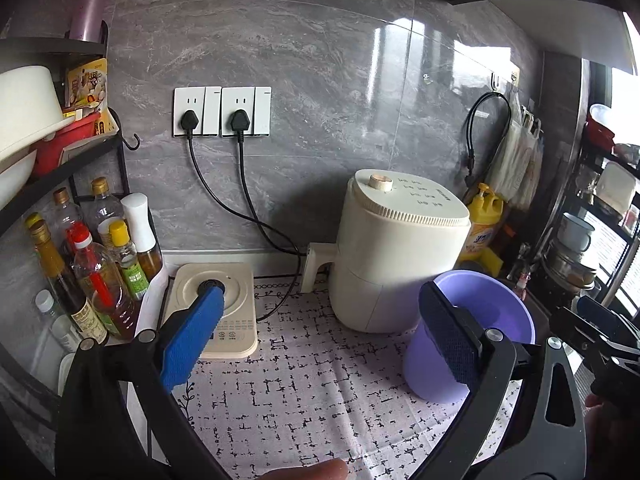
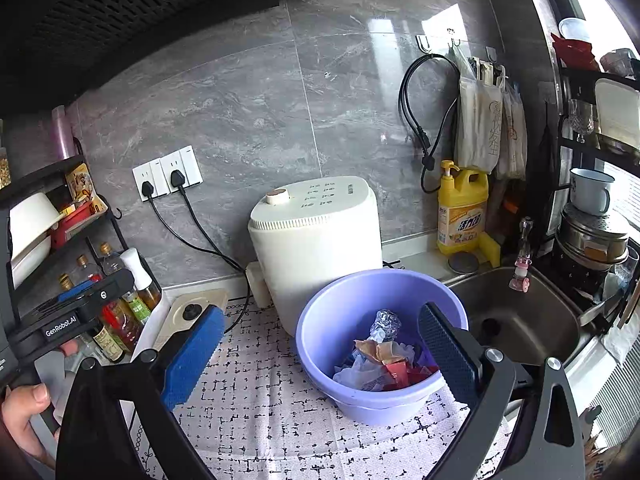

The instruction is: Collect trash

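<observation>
Trash [image 2: 380, 360] fills the purple bucket [image 2: 320, 336] between the spread right tongs [image 2: 320, 356].

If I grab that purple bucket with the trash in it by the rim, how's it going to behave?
The purple bucket is probably light: it looks like thin plastic and holds only crumpled wrappers and a foil ball. The rim may flex under a pinch. Its base narrows and sits on a cloth mat, so a sideways push might tip it.

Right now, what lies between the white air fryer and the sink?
The purple bucket with trash in it stands between the air fryer and the sink. The right wrist view shows this.
</observation>
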Demonstrator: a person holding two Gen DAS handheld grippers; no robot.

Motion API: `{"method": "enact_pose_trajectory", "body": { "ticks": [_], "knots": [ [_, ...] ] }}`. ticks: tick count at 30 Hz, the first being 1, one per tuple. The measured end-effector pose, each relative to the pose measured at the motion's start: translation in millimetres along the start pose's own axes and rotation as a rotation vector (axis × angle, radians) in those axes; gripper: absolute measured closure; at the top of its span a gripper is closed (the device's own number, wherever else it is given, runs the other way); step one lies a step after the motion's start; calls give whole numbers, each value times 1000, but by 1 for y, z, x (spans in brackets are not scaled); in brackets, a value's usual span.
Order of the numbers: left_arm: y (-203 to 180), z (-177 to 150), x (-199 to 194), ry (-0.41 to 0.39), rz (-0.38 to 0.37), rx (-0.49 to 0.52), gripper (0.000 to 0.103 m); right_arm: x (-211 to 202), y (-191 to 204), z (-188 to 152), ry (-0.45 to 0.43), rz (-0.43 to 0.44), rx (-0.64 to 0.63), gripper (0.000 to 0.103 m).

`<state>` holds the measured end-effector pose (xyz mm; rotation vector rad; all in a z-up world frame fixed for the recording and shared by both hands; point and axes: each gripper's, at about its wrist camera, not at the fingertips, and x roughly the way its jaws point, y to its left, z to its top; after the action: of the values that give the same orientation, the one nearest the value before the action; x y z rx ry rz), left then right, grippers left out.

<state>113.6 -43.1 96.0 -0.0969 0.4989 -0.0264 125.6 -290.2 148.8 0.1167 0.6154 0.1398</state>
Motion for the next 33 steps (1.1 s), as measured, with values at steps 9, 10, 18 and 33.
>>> {"method": "enact_pose_trajectory", "body": {
  "ticks": [9,10,18,33],
  "knots": [
    [31,-10,-20,2,64,-21,6,8,34,-7,25,55,-58,8],
    [33,-11,-21,3,70,-20,6,9,37,-7,26,59,-59,8],
    [47,-16,-30,1,100,-30,6,15,57,-10,35,102,-88,8],
    [50,-22,-29,16,98,-31,6,15,63,-15,38,105,-97,8]
  ]
}}
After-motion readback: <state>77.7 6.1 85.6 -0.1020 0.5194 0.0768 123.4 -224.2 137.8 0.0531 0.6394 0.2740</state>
